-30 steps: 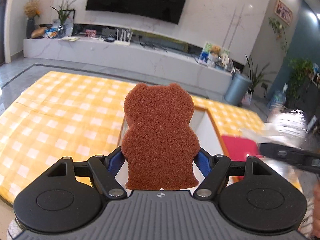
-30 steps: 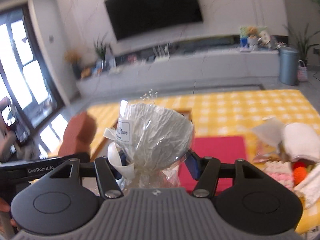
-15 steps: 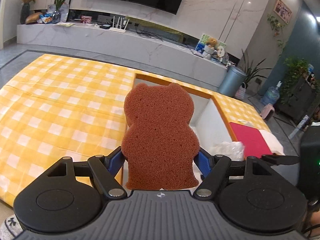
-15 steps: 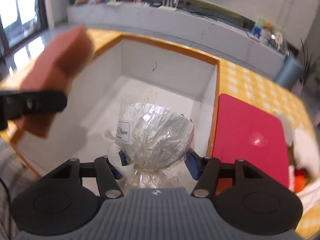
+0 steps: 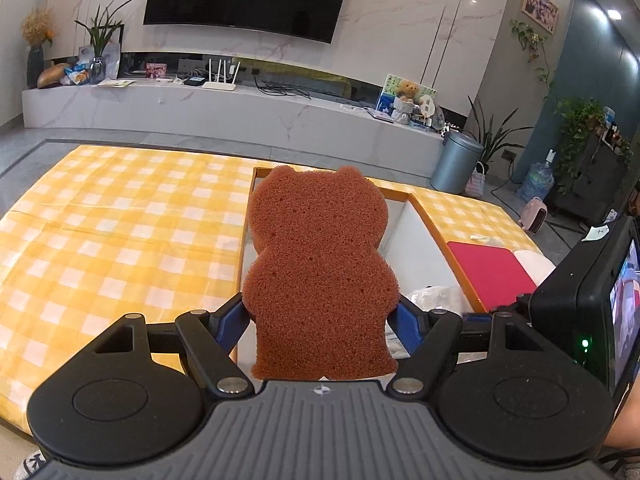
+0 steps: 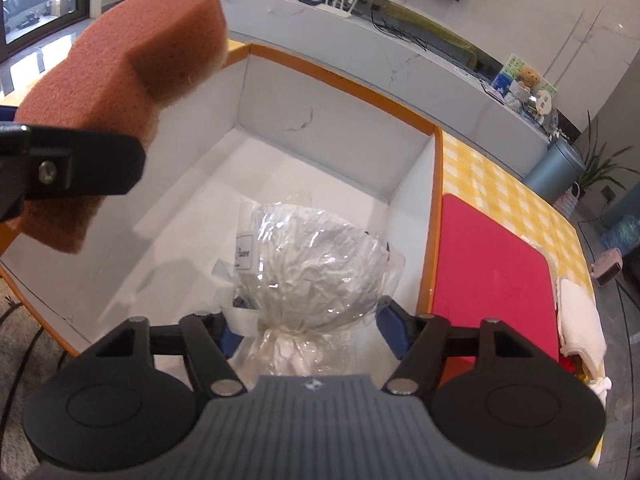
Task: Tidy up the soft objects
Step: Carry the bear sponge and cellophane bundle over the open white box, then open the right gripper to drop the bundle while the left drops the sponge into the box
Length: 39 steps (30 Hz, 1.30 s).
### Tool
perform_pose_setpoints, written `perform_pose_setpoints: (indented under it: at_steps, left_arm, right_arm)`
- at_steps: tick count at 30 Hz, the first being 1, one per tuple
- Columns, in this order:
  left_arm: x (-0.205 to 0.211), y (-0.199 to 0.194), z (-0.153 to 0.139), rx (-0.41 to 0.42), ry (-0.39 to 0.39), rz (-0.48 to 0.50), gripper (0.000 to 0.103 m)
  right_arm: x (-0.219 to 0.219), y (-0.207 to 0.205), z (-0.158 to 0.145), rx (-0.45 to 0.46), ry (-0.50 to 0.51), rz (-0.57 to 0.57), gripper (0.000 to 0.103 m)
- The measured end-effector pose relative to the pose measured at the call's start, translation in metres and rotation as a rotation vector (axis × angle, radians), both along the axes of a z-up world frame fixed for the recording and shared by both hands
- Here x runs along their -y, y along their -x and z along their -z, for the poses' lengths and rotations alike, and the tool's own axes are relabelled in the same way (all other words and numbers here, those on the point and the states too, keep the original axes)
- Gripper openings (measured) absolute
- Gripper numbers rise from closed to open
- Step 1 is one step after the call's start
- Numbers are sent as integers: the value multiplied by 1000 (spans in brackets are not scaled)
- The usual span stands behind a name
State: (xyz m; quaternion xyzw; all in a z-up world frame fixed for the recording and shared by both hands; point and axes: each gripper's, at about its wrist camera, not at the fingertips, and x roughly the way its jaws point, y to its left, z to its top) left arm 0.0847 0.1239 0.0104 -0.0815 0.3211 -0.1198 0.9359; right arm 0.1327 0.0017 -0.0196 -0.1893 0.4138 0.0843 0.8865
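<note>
The worktop (image 5: 120, 240), covered in a yellow checked cloth, carries an open white box (image 6: 320, 148) with an orange rim, which appears to serve as the receiving container. Just beside the box on its right lies a red mat (image 6: 492, 272), and beyond that a folded white cloth (image 6: 580, 320) with small red and orange items at its near end, too hidden to name. Inside the box, on its floor near the right wall, rests a cellophane-wrapped bundle (image 6: 320, 264) tied at the neck and bearing a small label. The right gripper (image 6: 308, 328) sits low over the box with that bundle between its jaws; the jaws have just been opening, and the blue pads now stand clear of the wrapping on both sides, so the bundle is released and judged delivered. The left gripper (image 5: 320, 320) is clenched on a brown bear-shaped sponge (image 5: 320, 272), held upright by its lower body between the pads, above the near left part of the box and not yet lowered into it. Assessment: one item is placed, one is in hand awaiting placement, and the cloth and small items outside the box likely remain to be sorted. The task is judged partway through.
</note>
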Motion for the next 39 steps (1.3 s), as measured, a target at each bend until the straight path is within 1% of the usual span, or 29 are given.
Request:
perform_pose_setpoints:
  at_steps: [1,2,4,5,7,9,11,13,15,16,19,20,22,27,30,34,36,39]
  left_arm:
    - [0,0,0,1,4,2,86]
    - [1,0,0,3,2,2,86]
    - [2,0,0,6,-10,1,86]
    - [3,0,0,6,-12,1,86]
    - [2,0,-1,6,-4,2,86]
    - [-1,0,-1,3,14,8,86]
    - [-2,0,-1,-5,29,10,86]
    - [0,0,-1,-11,10,6,86]
    - [5,0,-1,-7,-16,10,86]
    - [6,1,-1,-4,-17,20,86]
    - [15,1,-1,3,-10,61,86]
    - [19,0,0,6,-18,77,86]
    - [30,-3,5,0,-49,91,86]
    - [50,-11,21,-57,-122,98,86]
    - [59,-13,26,-62,-206,67,86]
    - [64,-15,31,-92,-260,41,86]
    - [66,-15,32,-89,-304,6,87]
    - [65,-15,32,-77,-375,-56,92]
  right_arm:
    - [-4,-1,-1,27,7,-8,86]
    - [-5,3,-3,72,15,-24,88]
    - [-8,5,-6,145,51,-48,101]
    - [-9,7,-8,182,82,-34,100]
    - [-8,11,-10,201,92,-49,100]
    - [-3,11,-14,181,43,-54,100]
    - [6,7,-17,138,-17,-61,100]
    - [14,6,-22,122,-56,-68,101]
    - [22,9,-27,138,-56,-77,100]
    - [26,11,-29,149,-52,-76,101]
    - [36,14,-36,174,-56,-40,101]
    - [43,11,-39,180,-65,-22,101]
    - [52,8,-42,189,-80,7,101]
    - [71,5,-41,207,-80,69,100]
    - [80,3,-41,210,-108,88,100]
    - [83,2,-41,217,-125,101,100]
    - [83,2,-40,217,-125,98,100]
    - [82,5,-37,217,-122,96,100]
